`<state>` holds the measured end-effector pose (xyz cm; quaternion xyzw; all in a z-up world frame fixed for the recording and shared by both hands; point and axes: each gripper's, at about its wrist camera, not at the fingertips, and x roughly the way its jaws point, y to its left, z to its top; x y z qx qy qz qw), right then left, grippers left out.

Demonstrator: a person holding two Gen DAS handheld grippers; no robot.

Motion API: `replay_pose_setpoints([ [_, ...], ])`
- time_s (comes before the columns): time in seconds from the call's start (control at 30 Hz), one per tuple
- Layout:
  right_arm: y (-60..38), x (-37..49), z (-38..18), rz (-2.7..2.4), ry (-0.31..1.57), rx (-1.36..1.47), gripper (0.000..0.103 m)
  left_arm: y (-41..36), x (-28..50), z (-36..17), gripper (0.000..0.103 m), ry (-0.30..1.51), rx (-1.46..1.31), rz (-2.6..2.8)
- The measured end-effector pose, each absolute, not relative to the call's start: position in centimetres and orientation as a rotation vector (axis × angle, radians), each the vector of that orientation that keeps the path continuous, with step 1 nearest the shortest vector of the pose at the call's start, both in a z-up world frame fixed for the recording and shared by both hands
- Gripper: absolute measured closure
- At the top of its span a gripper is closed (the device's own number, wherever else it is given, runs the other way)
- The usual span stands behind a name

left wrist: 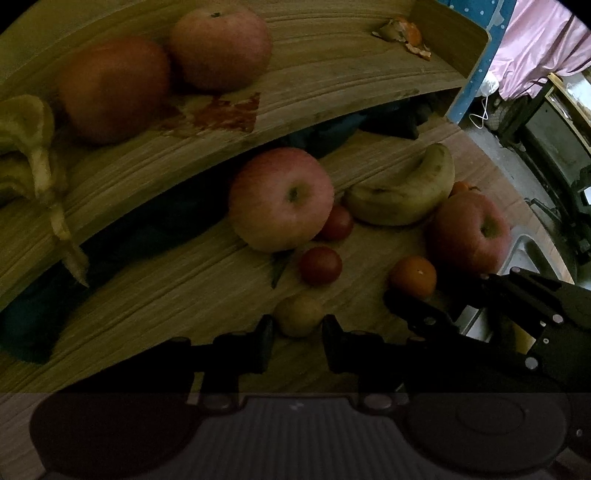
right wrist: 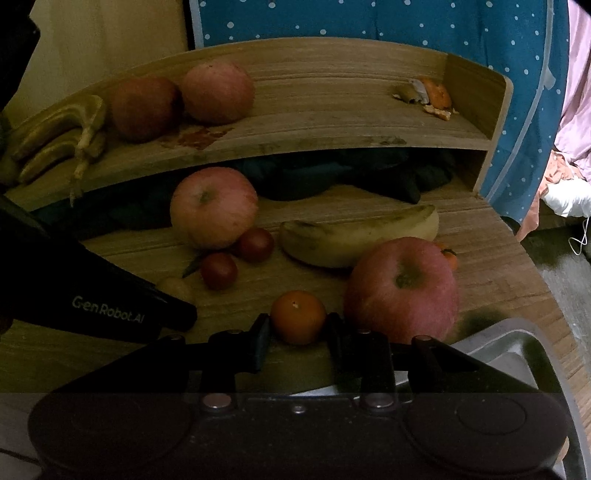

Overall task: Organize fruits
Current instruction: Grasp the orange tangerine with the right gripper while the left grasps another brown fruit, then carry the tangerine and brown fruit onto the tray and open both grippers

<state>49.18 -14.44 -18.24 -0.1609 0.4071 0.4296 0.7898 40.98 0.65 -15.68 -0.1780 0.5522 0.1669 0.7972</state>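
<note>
A dim room: we see a two-tier wooden shelf (right wrist: 332, 125) against a blue polka-dot cloth (right wrist: 369, 22), with pink fabric (left wrist: 535, 40) at the right edge. Only the right wrist view takes in the cloth's full width; only the left wrist view shows the dark furniture (left wrist: 546, 140) beyond the shelf's end.

On the upper tier we find two apples side by side (right wrist: 218, 92) (right wrist: 142, 107), browned bananas (right wrist: 62, 136) at the left and orange peel (right wrist: 432, 96) at the far right. A reddish stain (left wrist: 221, 110) lies before the apples, plainer from the left.

On the lower board (right wrist: 498, 266) rest a large apple (right wrist: 212, 206), a second apple (right wrist: 402, 288) nearer the right, a single banana (right wrist: 354, 236) between them, two small red fruits (right wrist: 255, 243) (right wrist: 218, 270) and a green leaf (right wrist: 192, 266). A grey tray (right wrist: 517, 354) pokes in at the lower right.

Our right gripper (right wrist: 298, 332) has its fingers either side of a small orange (right wrist: 298, 320); whether they press it we cannot tell. The left wrist view shows that orange (left wrist: 413, 277) beyond the gripper's tip. Our left gripper (left wrist: 297, 332) stands apart around a small yellowish fruit (left wrist: 298, 314), with a gap on each side; the right wrist view shows that fruit (right wrist: 175, 287) half hidden behind the gripper's branded body.
</note>
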Motion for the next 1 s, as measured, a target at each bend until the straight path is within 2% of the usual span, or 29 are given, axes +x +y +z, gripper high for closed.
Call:
replay_pose_setpoints([
  [0.53,-17.3,44.5,-14.7,0.875,0.808,-0.302,0.069,-1.0,37.3,-12.5,0.072,1.118,-0.353,0.316],
  [1.0,-23.7,36.1,-12.1,0.722,0.771,-0.233,0.069,-5.8,31.2,-9.8,0.072,1.062,-0.291,0.195],
])
